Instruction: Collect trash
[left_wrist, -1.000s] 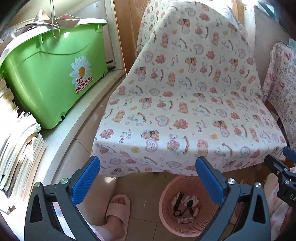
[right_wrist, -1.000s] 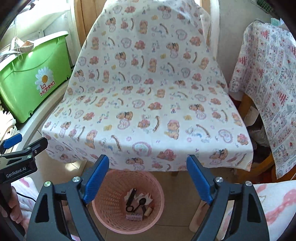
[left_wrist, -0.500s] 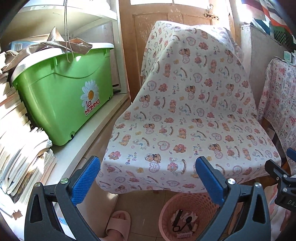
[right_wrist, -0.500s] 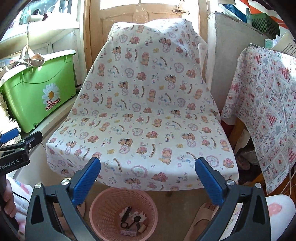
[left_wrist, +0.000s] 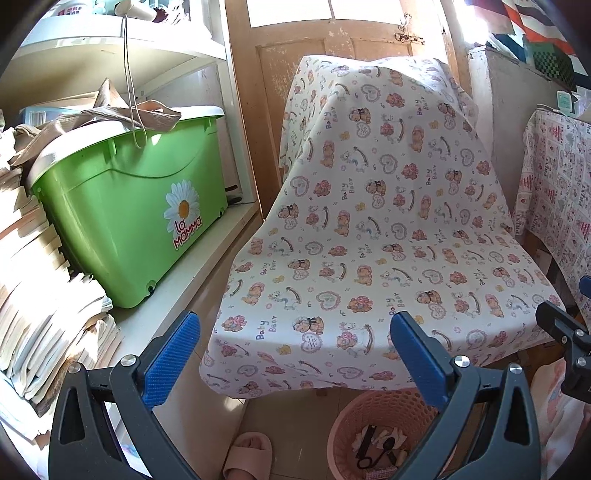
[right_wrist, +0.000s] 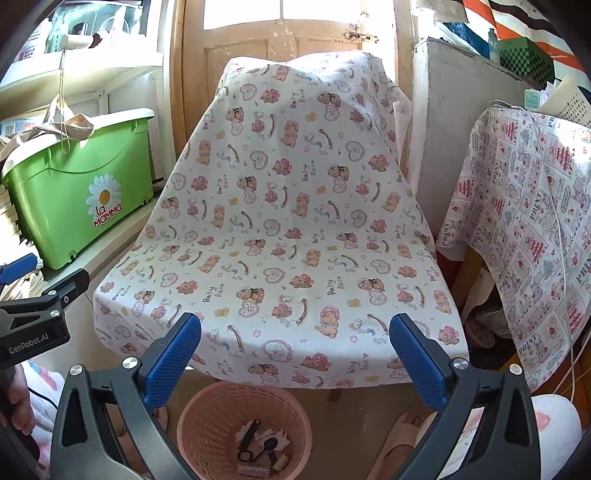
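A pink mesh waste basket (right_wrist: 221, 417) stands on the floor under the front edge of a chair draped in a teddy-bear print cloth (right_wrist: 288, 229). It holds trash (right_wrist: 260, 448): paper scraps, black pieces and a small spool. The basket also shows in the left wrist view (left_wrist: 384, 410). My left gripper (left_wrist: 295, 354) is open and empty, above and left of the basket. My right gripper (right_wrist: 295, 354) is open and empty, above the basket. No loose trash shows on the cloth.
A green "La Mamma" bin (left_wrist: 125, 206) sits on a white ledge at the left beside stacked papers (left_wrist: 40, 314). A patterned cloth (right_wrist: 532, 221) covers furniture at the right. My slippered feet (left_wrist: 247, 454) (right_wrist: 399, 439) flank the basket. A wooden door (right_wrist: 280, 55) stands behind the chair.
Both grippers have risen and tilted up, so the basket has slid toward the bottom of both views and the chair back and door have come into sight. Both jaws stay open.
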